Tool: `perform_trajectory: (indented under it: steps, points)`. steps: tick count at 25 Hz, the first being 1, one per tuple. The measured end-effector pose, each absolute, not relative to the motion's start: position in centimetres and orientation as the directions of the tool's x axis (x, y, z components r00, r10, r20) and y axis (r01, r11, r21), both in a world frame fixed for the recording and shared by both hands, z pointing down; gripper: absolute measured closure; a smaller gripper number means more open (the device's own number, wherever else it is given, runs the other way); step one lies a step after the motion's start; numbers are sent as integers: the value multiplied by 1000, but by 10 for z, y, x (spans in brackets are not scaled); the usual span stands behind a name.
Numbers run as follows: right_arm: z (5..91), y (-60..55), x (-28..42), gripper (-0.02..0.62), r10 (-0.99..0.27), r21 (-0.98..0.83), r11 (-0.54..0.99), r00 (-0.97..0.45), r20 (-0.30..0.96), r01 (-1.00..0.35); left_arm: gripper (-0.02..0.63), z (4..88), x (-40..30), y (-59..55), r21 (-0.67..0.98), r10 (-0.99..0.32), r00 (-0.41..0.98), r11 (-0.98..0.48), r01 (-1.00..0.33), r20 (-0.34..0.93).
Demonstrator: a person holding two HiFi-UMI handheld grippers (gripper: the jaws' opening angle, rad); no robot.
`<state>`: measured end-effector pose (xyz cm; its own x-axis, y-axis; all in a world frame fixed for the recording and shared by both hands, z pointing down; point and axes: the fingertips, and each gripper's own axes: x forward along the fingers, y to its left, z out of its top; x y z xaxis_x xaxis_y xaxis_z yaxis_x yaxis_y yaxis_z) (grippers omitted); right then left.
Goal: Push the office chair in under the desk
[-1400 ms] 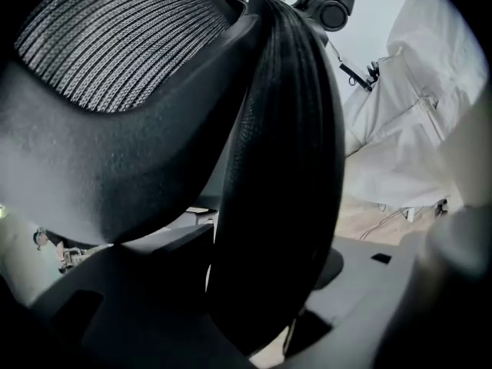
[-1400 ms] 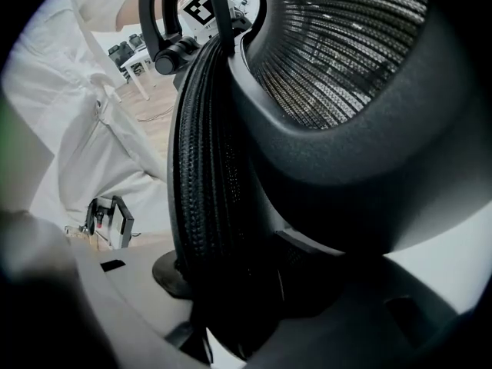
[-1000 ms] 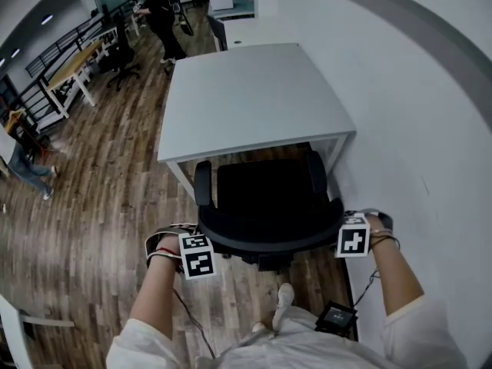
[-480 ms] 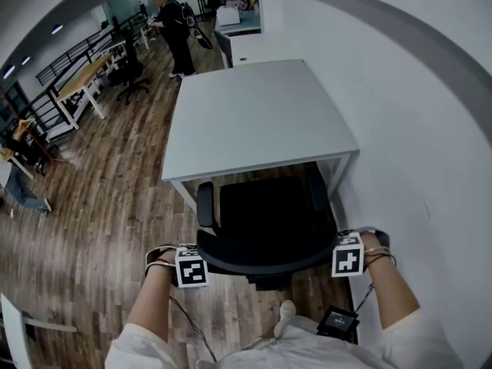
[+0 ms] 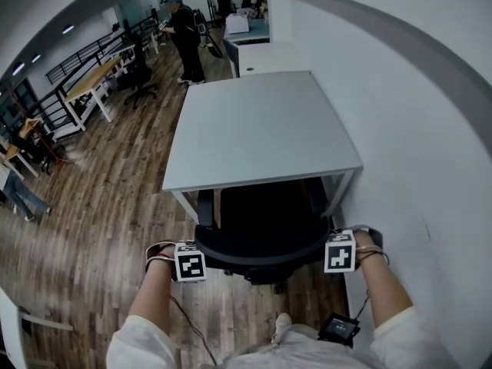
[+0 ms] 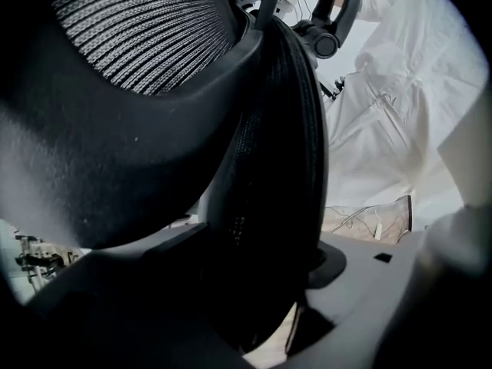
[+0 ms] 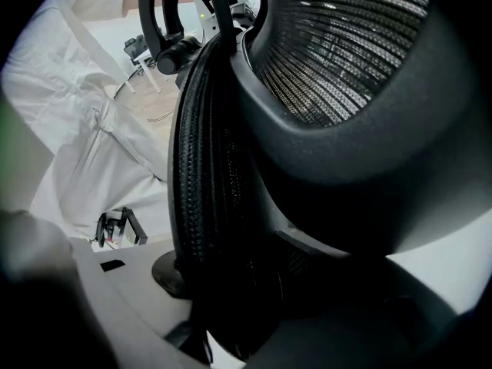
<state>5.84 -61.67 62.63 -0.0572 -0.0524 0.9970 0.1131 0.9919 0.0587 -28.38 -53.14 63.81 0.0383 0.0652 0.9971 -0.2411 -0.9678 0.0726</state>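
- Your cubes show only black-and-white square marker patterns, one on the left gripper and one on the right gripper
- The black mesh-backed office chair faces away from you towards the pale grey square desk; the front of its seat sits under the near desk edge, and the armrests reach up to that edge
- The curved backrest is nearest you, and its long axis runs left to right across the head view
- Your left hand and right hand are out in front, forearms roughly parallel, one at each end of the backrest
- Your left jaws are closed down on the backrest's left rim, which fills the gap between them
- Your right jaws clamp the textured right rim the same way
- The chair stands on brown wood-plank floor, just beside the white wall on your right
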Motion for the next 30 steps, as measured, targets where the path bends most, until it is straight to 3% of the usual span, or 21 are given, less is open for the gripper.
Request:
perform_trajectory:
  steps: [30]
  points:
    - [629,-782,44,359,-61,71,989,-79,995,128,344,644,-296,-693,12,3,38,-970,-242,999]
